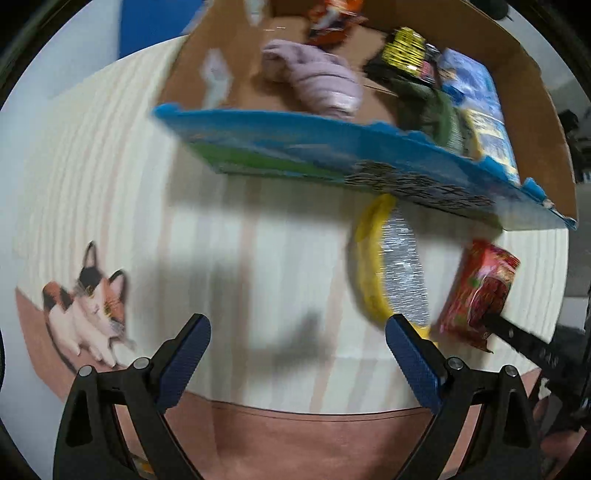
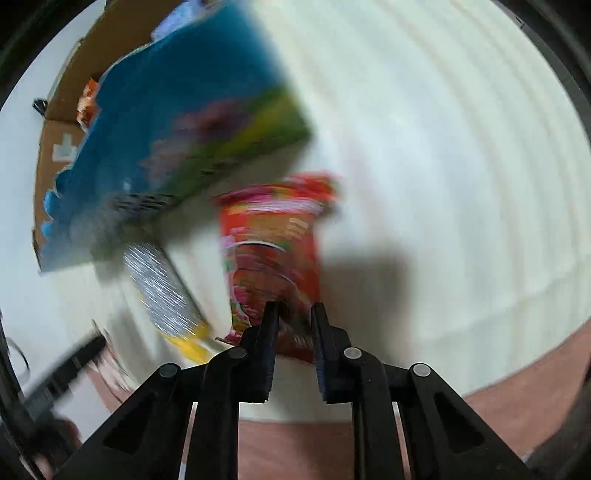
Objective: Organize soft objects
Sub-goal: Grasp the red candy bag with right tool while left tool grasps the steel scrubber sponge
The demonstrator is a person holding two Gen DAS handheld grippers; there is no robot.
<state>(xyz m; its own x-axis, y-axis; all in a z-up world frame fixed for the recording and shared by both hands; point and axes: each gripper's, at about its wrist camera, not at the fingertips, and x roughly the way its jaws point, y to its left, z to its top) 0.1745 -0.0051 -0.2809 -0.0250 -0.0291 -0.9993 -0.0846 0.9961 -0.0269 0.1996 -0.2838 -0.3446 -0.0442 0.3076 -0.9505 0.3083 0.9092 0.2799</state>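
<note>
The right gripper (image 2: 294, 314), at the lower centre of its own view, has its two black fingers (image 2: 267, 347) drawn close together on the near end of a red snack packet (image 2: 271, 243), whose lower edge sits squeezed between the pads. In the left wrist view that same packet (image 1: 480, 291) lies at the right edge of the frame, with a black finger of the right gripper (image 1: 491, 321) reaching in on it from the lower right.

The left gripper (image 1: 297, 330) fills the bottom of its view with its blue-padded fingers (image 1: 186, 365) spread wide apart and nothing between them; below lies only the pale striped cloth (image 1: 110, 177), which has a calico cat picture (image 1: 92, 306) at the lower left.

Just left of the red packet, above the right-hand blue pad, lies a yellow and silver pouch (image 1: 391, 273), its upper end tucked under the front flap of a cardboard box (image 1: 535, 122). That flap is printed blue and green (image 1: 295, 147) and crosses the middle of the frame. Inside the box, in the upper part of the frame, rest a lilac folded cloth (image 1: 317, 81), an orange packet (image 1: 332, 18), a black and yellow packet (image 1: 406, 51), a dark green cloth (image 1: 436, 114) and a light blue packet (image 1: 480, 107). Both views are blurred
</note>
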